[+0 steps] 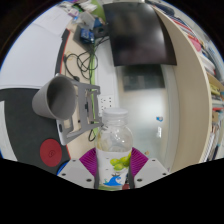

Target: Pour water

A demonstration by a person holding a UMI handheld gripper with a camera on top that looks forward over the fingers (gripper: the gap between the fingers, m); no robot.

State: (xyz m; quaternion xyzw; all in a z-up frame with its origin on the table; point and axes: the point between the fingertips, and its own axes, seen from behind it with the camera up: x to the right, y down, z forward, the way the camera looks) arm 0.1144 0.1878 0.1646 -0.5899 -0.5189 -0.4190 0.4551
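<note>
Gripper view: the tongs [113, 176] reach forward from the bottom of the view, and a clear plastic water bottle [115, 150] stands upright between their two fingers. The purple pads [88, 163] lie against the bottle's lower sides, one on each flank, so the tongs are pinching the bottle around its labelled part. The label [114, 166] is green and white with some blue at the bottom. The bottle's neck and its top rise above the fingertips; whether a cap is on cannot be told.

Just to the left of the bottle and a little higher, a grey cup [54, 97] is tipped on its side, with its open mouth turned toward the bottle. It sits in a pale metal bracket [88, 108] whose frame reaches down to beside the bottle's shoulder. The cup and the bottle are near each other but do not touch.

Beneath the cup lies a dark surface [25, 125] with a red round spot [50, 152] on it, close to the left finger. Beyond the bottle is a pale floor or desk [150, 100], which one cannot be told. Farther off there is a large black rectangular panel [135, 30], and to its left a tangle of dark cables [85, 62]. On the right a light curved band [195, 80] runs from far to near.
</note>
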